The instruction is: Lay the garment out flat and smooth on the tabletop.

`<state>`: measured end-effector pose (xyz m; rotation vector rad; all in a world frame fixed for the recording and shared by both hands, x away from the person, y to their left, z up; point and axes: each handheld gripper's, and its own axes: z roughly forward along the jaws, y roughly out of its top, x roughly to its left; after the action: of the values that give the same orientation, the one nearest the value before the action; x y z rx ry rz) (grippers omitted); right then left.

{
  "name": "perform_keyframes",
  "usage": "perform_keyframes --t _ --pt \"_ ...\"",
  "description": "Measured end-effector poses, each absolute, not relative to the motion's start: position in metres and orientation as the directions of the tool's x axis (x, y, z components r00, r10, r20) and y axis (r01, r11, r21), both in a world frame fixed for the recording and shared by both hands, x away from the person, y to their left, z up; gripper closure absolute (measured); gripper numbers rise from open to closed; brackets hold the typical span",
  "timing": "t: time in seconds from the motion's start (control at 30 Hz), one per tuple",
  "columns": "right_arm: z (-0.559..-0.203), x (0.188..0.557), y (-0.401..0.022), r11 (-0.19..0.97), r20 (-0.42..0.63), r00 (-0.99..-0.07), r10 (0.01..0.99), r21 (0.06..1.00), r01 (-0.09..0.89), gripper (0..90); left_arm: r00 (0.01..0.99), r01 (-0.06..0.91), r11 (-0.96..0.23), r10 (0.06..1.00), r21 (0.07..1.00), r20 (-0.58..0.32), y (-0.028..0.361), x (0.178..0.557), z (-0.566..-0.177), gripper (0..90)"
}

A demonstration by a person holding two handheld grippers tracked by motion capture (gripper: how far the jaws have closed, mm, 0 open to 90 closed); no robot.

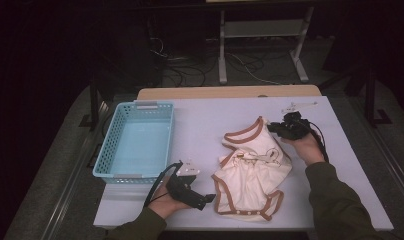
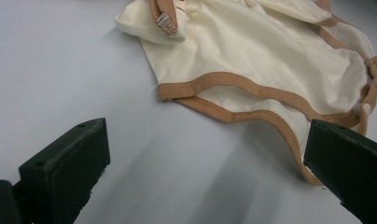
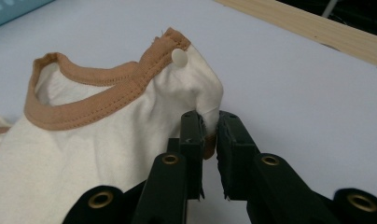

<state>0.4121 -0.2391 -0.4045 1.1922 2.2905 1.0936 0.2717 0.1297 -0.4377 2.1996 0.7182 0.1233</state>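
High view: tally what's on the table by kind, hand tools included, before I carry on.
Cream garment with brown trim: 1
Light blue basket: 1
Hand tools: 2, the left tool open near the garment's lower edge and the right tool shut on the garment by its neckline
Total: 4

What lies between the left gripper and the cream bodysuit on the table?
Nothing: in the left gripper view the open left gripper faces the bodysuit's brown-trimmed hem across bare white table. The high view shows the same gap.
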Motion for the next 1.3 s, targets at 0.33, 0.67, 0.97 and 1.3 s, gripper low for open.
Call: perform_keyframes --t 0.33,0.67,0.97,1.3 --pt "-0.413 0.434 -0.241 0.376 0.018 -0.554 0.832 0.715 0.589 79.7 0.835 0.456 -0.52 0.531 0.723 -0.144 0.129 0.272 -0.437 0.0" --pt "-0.427 0.454 -0.238 0.391 -0.003 -0.523 0.853 0.667 0.634 79.6 0.827 0.465 -0.499 0.539 0.731 -0.158 0.128 0.271 -0.438 0.0" --pt "-0.435 0.461 -0.237 0.38 0.015 -0.509 0.861 0.645 0.663 78.2 0.833 0.458 -0.512 0.533 0.727 -0.149 0.129 0.272 -0.438 0.0" --pt "-0.435 0.46 -0.243 0.327 0.051 -0.466 0.883 0.645 0.691 53.3 0.827 0.465 -0.496 0.539 0.734 -0.159 0.129 0.271 -0.437 0.0"
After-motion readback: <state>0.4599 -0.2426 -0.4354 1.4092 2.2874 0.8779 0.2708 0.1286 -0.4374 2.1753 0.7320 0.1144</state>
